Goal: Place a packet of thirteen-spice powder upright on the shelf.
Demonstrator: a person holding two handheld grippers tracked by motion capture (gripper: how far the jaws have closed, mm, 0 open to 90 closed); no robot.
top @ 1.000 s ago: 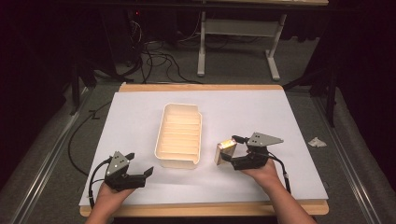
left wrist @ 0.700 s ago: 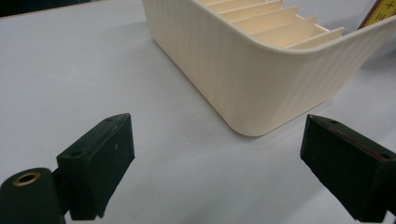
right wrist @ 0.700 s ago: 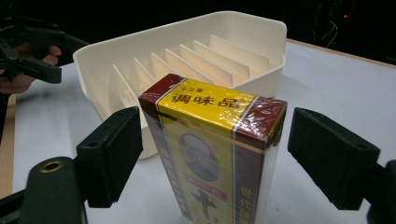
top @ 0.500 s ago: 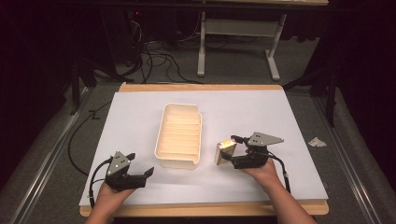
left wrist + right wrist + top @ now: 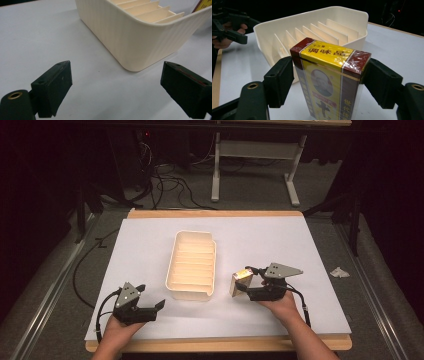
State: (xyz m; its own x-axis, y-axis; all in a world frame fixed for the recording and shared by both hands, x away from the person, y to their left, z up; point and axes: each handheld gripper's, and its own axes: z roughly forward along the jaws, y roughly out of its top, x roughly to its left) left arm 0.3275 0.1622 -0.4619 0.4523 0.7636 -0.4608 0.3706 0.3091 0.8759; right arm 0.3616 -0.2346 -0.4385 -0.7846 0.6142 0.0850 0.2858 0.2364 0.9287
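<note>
1. High view: a cream tray with dividers sits mid-table on the white sheet. The right gripper lies just right of the tray's near end, with a small box standing upright between its jaws. The left gripper rests near the table's front edge, to the left of the tray's near corner and apart from it.

2. Left gripper view: left gripper jaws stand wide apart over bare sheet, nothing between them. The tray's rounded corner is just ahead, not touched.

3. Right gripper view: right gripper jaws have just been closing in on the box, yellow and dark red under clear wrap. Both pads meet its sides near the top, so it is gripped. The tray is right behind it.
</note>
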